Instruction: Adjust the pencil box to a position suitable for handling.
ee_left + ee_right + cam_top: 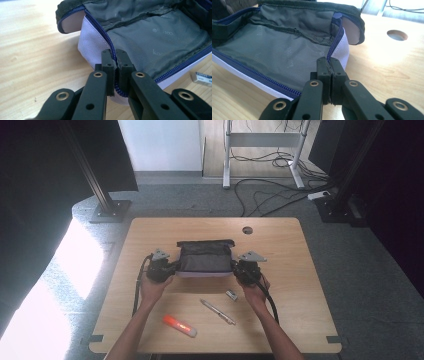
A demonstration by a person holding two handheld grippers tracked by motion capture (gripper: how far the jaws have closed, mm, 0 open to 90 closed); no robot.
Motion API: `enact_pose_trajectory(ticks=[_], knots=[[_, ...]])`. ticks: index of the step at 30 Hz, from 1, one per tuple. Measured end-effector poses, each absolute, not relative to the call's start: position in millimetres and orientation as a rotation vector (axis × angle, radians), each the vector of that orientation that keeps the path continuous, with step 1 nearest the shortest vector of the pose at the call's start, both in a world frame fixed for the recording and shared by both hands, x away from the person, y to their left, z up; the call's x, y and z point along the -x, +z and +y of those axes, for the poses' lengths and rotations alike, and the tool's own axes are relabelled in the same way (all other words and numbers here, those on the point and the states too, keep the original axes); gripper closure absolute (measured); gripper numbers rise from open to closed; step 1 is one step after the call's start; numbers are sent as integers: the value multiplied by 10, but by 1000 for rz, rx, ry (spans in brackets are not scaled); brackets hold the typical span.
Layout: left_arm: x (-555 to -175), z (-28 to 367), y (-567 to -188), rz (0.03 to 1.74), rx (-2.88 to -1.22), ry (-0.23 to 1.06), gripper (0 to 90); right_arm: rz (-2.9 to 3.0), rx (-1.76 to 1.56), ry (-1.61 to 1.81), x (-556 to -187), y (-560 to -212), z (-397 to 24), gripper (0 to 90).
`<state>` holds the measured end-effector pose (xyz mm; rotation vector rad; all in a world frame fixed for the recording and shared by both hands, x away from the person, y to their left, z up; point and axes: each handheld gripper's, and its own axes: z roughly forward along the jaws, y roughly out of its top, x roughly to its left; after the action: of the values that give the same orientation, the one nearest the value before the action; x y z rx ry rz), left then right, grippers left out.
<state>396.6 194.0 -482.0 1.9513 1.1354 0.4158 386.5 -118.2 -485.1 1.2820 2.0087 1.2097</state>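
An open zip pouch point(205, 257) lies in the middle of the wooden table point(150, 235), white outside with grey lining and a blue zipper. My left gripper point(172, 266) is shut on the pouch's left rim. In the left gripper view the left gripper point(114, 52) pinches the blue zipper edge of the pouch point(155, 42). My right gripper point(235, 266) is shut on the pouch's right rim. The right gripper view shows the right gripper point(328, 61) clamped on the zipper edge of the pouch point(274, 55). The pouch's lid flap folds back toward the far side.
Near the front edge lie an orange and white marker point(179, 325), a silver pen point(217, 311) and a small white eraser-like block point(231, 295), which also appears as a small block point(201, 78) beside the pouch. A cable hole point(247, 230) sits at the table's far right. Cables lie on the floor beyond.
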Motion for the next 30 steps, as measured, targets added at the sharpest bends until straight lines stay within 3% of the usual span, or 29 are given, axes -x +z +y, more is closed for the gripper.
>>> enact_pose_trajectory(ticks=[30], knots=[[-4024, 1883, -5177, 1191, -2056, 339, 835, 2123, -1364, 1104, -3936, -5329, -1168, 870]])
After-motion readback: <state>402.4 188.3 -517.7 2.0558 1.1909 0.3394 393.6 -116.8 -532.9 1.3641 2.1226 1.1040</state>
